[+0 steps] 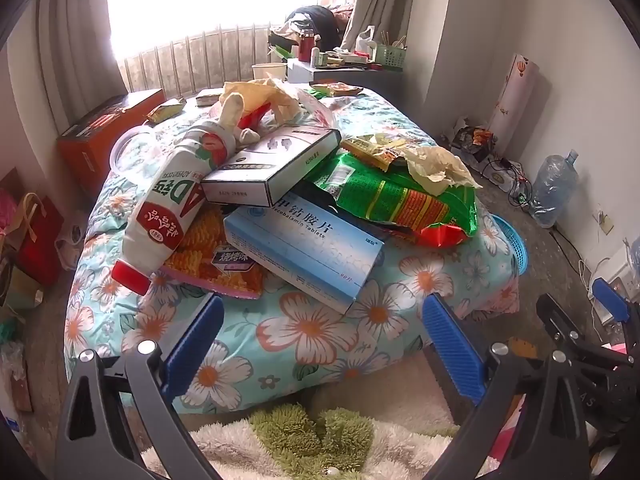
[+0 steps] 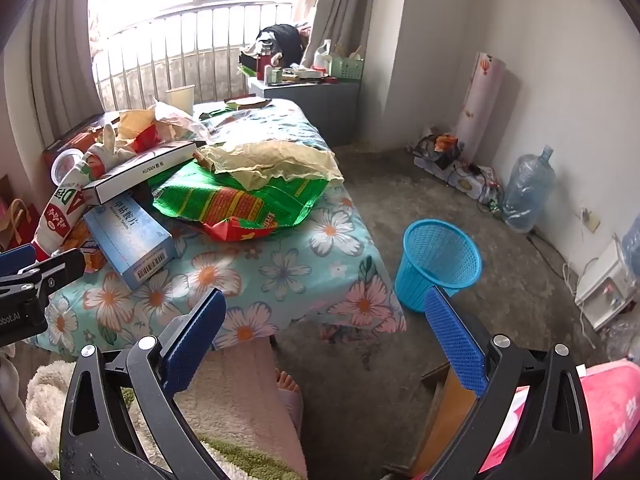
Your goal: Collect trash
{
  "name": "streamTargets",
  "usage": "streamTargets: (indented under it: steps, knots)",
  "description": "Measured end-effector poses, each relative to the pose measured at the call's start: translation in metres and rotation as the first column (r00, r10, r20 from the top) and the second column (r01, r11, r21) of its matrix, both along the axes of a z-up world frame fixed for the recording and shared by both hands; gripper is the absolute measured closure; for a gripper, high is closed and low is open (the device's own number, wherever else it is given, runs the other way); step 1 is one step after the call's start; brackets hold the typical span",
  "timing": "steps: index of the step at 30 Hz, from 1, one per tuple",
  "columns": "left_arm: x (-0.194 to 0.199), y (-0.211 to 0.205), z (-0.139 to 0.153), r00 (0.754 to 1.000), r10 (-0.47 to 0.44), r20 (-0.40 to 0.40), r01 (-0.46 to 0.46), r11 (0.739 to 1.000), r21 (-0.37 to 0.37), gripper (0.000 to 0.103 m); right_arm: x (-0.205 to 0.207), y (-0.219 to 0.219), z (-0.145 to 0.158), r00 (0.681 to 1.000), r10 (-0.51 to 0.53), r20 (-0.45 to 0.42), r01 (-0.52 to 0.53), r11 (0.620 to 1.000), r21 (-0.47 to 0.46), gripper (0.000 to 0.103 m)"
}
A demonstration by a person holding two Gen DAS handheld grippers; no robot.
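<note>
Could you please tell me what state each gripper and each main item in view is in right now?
left gripper: open, empty.
right gripper: open, empty.
blue basket: upright on the floor, looks empty.
white bottle: lying tilted on the pile, red cap on.
blue tablet box: closed, under other trash.
green snack bag: torn open, crumpled.
white box: closed, atop the pile.
</note>
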State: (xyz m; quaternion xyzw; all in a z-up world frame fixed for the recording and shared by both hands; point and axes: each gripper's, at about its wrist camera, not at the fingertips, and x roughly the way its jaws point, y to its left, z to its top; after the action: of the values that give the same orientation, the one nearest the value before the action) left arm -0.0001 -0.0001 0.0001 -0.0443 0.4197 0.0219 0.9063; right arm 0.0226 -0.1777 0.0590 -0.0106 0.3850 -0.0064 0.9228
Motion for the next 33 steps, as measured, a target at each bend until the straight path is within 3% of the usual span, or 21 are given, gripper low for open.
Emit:
streamTargets:
  steps: [33]
  knots:
    - [-0.0021, 0.0028, -0.0066, 1.0, 0.011, -0.015, -0.011, 1.0, 0.001, 0.006, -0.0009, 0.0012, -0.0017, 1.0, 0.001, -0.003, -0.001, 1.0, 0.004, 0.008]
